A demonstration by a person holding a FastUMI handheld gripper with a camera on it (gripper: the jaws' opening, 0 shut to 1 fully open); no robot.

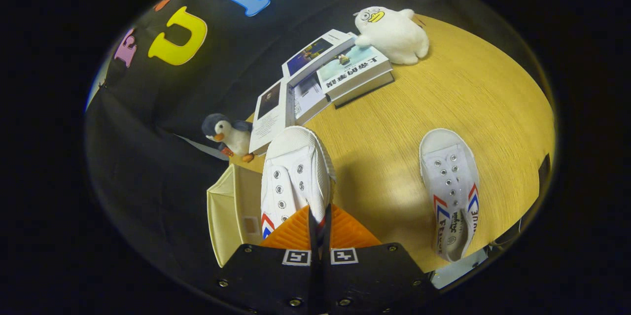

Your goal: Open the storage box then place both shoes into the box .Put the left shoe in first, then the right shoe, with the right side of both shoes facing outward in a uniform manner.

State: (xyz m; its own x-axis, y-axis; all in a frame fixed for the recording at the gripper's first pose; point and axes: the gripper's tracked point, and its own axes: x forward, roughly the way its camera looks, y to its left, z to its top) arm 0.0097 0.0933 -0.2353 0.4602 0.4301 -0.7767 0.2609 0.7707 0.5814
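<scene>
1. Two white canvas shoes were in sight: one [295, 172] was held up by the gripper [319, 216], its orange fingers [291, 233] nearly closed and pinching the heel edge.
2. The held shoe hung partly over the open cream storage box [231, 216], which stood at the table's [443, 93] edge, just beside the fingers.
3. The second shoe [451, 192] lay on the table, well apart.
4. To do it well, I judged the grip must stay firm while the shoe was lowered straight into the box, side turned correctly.

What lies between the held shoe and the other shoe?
In the gripper view, only bare table lies between the held shoe and the other shoe.
</scene>
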